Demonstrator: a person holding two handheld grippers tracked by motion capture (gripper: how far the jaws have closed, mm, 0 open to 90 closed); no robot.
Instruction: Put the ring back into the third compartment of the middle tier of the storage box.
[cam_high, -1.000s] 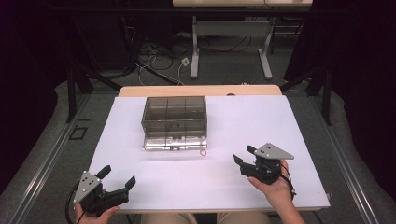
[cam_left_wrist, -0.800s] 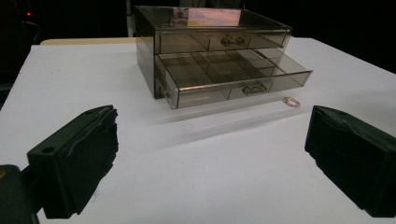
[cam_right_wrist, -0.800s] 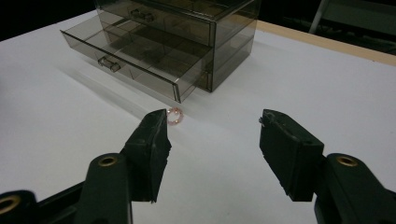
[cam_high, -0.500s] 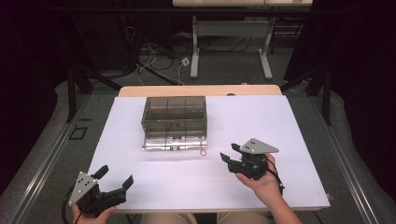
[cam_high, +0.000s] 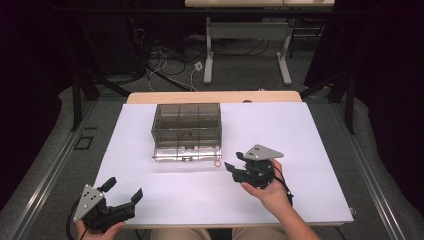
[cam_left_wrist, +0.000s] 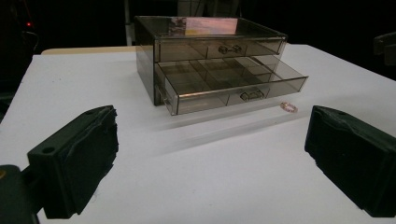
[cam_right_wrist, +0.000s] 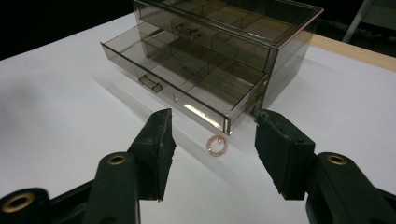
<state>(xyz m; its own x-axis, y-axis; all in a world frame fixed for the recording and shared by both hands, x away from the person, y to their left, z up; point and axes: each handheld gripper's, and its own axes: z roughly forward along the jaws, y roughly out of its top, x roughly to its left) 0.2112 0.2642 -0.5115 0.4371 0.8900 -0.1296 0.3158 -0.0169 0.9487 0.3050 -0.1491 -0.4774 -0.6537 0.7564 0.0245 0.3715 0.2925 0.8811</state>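
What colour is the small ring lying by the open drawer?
Pink ring, clearest in the right gripper view.

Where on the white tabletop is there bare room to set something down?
Bare: left of the drawer box, right of it to the table edge, and the front strip between the left tongs and right tongs. Crowded: beside the open drawer, where the ring lies.

The right gripper (cam_high: 231, 169) sits at about four o'clock on the table top, held from behind by the right hand (cam_high: 270, 192), forearm running in from the six o'clock edge. Its jaws point toward ten o'clock, stand apart with nothing pressed between them, and have just been closing. The left gripper (cam_high: 125, 192) waits near seven o'clock, jaws spread wide toward two o'clock, the left hand (cam_high: 97, 231) gripping underneath.
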